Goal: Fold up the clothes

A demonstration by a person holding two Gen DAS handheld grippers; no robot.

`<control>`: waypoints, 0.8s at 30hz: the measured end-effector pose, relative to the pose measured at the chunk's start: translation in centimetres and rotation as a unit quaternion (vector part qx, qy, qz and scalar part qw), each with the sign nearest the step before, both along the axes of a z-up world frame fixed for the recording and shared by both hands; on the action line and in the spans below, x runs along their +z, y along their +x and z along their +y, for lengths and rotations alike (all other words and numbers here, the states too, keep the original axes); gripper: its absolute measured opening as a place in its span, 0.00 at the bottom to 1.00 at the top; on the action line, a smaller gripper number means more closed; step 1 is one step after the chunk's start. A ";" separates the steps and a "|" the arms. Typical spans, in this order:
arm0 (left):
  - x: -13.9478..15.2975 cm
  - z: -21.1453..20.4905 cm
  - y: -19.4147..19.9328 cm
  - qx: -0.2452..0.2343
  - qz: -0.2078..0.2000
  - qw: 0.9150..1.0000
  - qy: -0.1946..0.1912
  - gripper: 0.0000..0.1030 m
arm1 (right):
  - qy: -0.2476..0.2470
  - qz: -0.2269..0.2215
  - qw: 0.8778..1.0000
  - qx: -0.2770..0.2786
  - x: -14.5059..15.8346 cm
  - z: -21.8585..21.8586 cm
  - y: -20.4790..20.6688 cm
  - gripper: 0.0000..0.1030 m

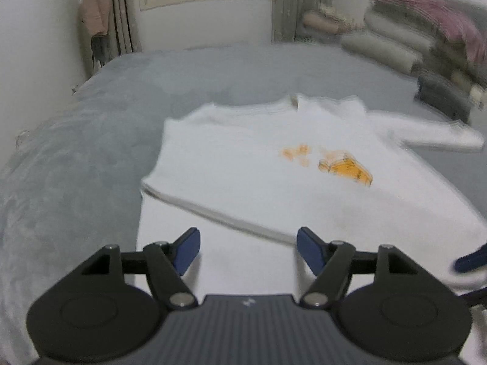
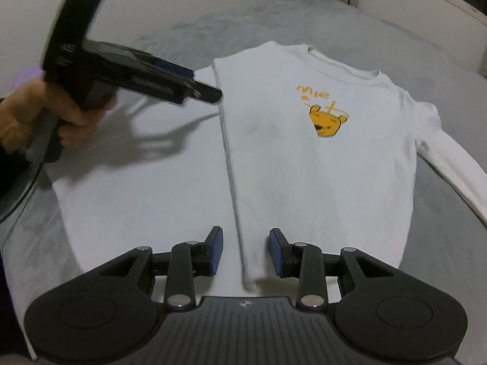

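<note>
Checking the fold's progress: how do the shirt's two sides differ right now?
On the white shirt, seen from the right wrist camera, the left side is folded in to a straight edge with no sleeve showing, while the right sleeve lies stretched out over the grey bedspread. The folded side runs beside a white cloth; the sleeve side does not. Both sides lie flat, and neither is held.

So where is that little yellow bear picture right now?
The bear picture is on the chest of the white shirt spread on the grey bed, just below the collar and toward the outstretched sleeve.
</note>
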State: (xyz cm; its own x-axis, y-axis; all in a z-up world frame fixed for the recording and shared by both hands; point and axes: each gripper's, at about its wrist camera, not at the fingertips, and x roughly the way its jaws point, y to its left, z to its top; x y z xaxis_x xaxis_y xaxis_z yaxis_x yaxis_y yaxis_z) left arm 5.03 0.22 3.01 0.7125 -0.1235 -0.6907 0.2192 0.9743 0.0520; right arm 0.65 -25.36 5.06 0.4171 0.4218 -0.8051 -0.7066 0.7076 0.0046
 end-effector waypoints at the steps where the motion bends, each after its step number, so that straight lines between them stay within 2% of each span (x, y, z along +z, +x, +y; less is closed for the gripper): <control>1: -0.2 0.1 0.2 0.005 0.007 1.000 -0.001 0.67 | -0.004 -0.002 1.000 0.003 0.0 -0.2 -0.5 0.32; 4: -0.4 1.2 0.5 0.025 0.023 0.999 -0.023 0.67 | -0.004 -0.008 1.000 -0.007 0.0 -1.0 -2.3 0.32; 8: -0.8 2.1 0.7 0.031 0.025 0.999 -0.027 0.68 | -0.021 -0.010 1.000 -0.007 0.2 -1.6 -4.0 0.32; 12: -0.9 1.9 0.5 0.032 0.023 0.999 -0.024 0.69 | -0.011 -0.006 1.000 -0.014 0.4 -2.6 -3.9 0.32; 18: -0.7 1.8 0.3 0.034 0.022 0.999 -0.024 0.69 | 0.026 -0.029 0.999 -0.039 1.4 -3.2 -3.1 0.32; 22: -0.9 1.6 0.2 0.035 0.018 0.999 -0.020 0.71 | 0.034 -0.052 0.997 -0.048 1.5 -2.6 -2.6 0.32; 24: -1.0 1.6 0.1 0.035 0.016 0.999 -0.017 0.71 | 0.046 -0.042 0.997 -0.050 1.4 -2.2 -2.2 0.32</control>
State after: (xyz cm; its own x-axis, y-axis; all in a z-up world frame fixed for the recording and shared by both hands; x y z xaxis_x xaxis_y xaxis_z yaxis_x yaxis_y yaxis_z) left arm 5.17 1.84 2.04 0.6982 -0.0978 -0.7092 0.1519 0.9883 0.0133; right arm -1.60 -27.58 6.47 0.5249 0.4451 -0.7255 -0.6337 0.7734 0.0160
